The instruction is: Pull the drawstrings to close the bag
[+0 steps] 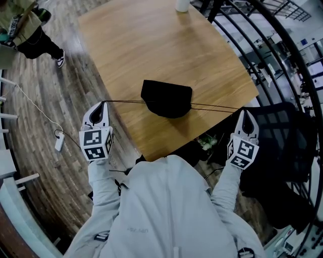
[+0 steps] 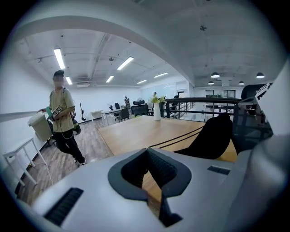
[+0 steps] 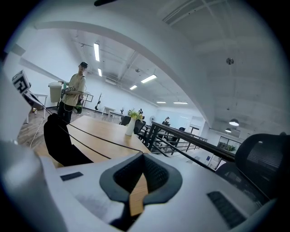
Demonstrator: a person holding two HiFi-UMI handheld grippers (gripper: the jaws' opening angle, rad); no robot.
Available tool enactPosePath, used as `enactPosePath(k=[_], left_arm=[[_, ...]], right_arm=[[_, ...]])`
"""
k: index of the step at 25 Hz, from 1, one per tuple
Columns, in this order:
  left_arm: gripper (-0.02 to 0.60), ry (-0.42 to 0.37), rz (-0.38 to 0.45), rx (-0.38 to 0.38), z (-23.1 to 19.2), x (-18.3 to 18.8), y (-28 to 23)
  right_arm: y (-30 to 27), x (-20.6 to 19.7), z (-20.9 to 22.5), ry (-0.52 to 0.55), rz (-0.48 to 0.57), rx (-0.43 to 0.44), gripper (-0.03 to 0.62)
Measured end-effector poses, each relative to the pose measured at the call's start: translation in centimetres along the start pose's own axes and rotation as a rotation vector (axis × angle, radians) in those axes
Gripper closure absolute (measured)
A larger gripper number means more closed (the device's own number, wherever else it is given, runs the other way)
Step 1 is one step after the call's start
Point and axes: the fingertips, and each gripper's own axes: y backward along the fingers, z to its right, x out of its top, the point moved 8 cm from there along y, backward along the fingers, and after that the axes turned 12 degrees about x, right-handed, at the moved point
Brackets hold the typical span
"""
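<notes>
A black drawstring bag (image 1: pixel 166 99) lies on the wooden table (image 1: pixel 151 45) near its front edge, its mouth gathered. Two thin black drawstrings (image 1: pixel 123 102) run taut out of it to both sides. My left gripper (image 1: pixel 103 104) is off the table's left edge, shut on the left strings' ends. My right gripper (image 1: pixel 243 112) is past the table's right corner, shut on the right strings (image 1: pixel 214 107). The left gripper view shows the bag (image 2: pixel 213 136) at right and the strings (image 2: pixel 179 137) leading into the closed left gripper (image 2: pixel 147 150). In the right gripper view the bag (image 3: pixel 59 141) sits at left, its strings (image 3: pixel 99 140) ending at the right gripper (image 3: pixel 142 154).
A person (image 1: pixel 28 30) stands on the wood floor at far left. A white vase (image 1: pixel 182 5) is at the table's far edge. A black mesh chair (image 1: pixel 282 138) and a metal railing (image 1: pixel 262 45) are at right. A white cable with an adapter (image 1: pixel 59 142) lies on the floor.
</notes>
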Motion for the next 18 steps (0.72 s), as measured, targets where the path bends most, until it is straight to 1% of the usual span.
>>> enactPosePath(k=[5, 12, 15, 18], left_arm=[[0.555, 0.008, 0.012, -0.003, 0.2, 0.4, 0.1], [0.555, 0.040, 0.044, -0.023, 0.3, 1.7, 0.2], [0.555, 0.051, 0.050, -0.039, 0.5, 1.9, 0.3], [0.555, 0.046, 0.055, -0.068, 1.0, 2.4, 0.2]], right_arm=[[0.2, 0.0, 0.2, -0.025, 0.012, 0.005, 0.572], [0.7, 0.7, 0.2, -0.099, 0.079, 0.044, 0.572], [0.8, 1.3, -0.3, -0.103, 0.106, 0.072, 0.572], [0.4, 2.1, -1.3, -0.096, 0.117, 0.120, 0.572]])
